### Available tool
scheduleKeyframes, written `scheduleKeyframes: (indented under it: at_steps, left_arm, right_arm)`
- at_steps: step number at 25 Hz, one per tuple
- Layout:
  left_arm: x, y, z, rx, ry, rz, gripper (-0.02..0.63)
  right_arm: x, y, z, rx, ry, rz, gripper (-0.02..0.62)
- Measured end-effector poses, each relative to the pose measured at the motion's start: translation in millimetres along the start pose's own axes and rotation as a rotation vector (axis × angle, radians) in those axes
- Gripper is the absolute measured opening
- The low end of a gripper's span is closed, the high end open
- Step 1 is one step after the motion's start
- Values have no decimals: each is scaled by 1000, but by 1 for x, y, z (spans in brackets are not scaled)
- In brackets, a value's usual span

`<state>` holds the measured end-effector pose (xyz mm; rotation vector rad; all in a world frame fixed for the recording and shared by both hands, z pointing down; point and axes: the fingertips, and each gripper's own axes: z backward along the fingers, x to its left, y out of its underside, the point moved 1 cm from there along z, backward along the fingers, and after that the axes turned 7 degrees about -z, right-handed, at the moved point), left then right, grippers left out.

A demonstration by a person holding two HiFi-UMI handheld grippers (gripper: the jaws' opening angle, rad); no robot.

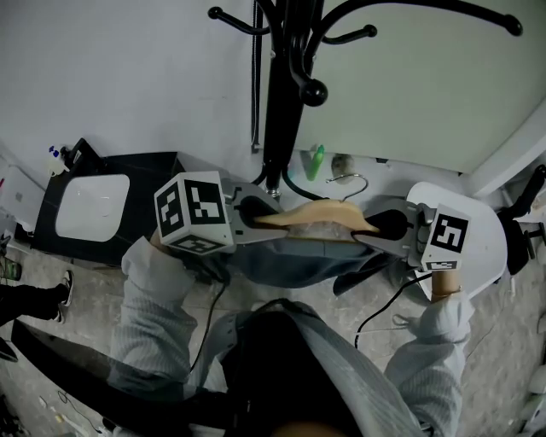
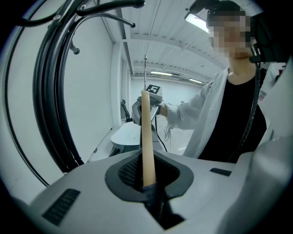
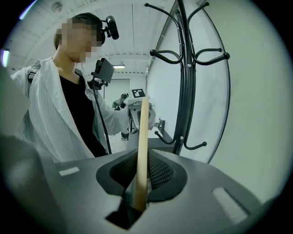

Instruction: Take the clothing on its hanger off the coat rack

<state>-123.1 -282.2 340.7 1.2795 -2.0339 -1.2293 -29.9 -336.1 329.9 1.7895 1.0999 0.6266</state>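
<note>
A pale wooden hanger (image 1: 311, 215) carries a grey-blue garment (image 1: 294, 260) that sags below it, just in front of the black coat rack (image 1: 281, 94). My left gripper (image 1: 256, 218) is shut on the hanger's left end and my right gripper (image 1: 377, 225) is shut on its right end. The hanger's metal hook (image 1: 348, 182) stands up with no rack arm through it. In the left gripper view the hanger's wood (image 2: 146, 137) runs up from my left gripper (image 2: 147, 183). In the right gripper view the hanger (image 3: 143, 146) rises the same way from my right gripper (image 3: 138, 201).
The rack's curved arms (image 1: 426, 8) spread overhead, with the rack (image 2: 55, 91) close at the left and its pole (image 3: 184, 91) to the right. A round white table (image 1: 482, 235) stands at the right. A white basin on a black stand (image 1: 90, 205) is at the left.
</note>
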Motion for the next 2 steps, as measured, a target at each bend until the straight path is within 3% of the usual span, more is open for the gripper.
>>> scheduleKeyframes:
  at_steps: [2]
  left_arm:
    - [-1, 0, 0, 4, 2, -1, 35]
  right_arm:
    - [1, 0, 0, -4, 0, -3, 55]
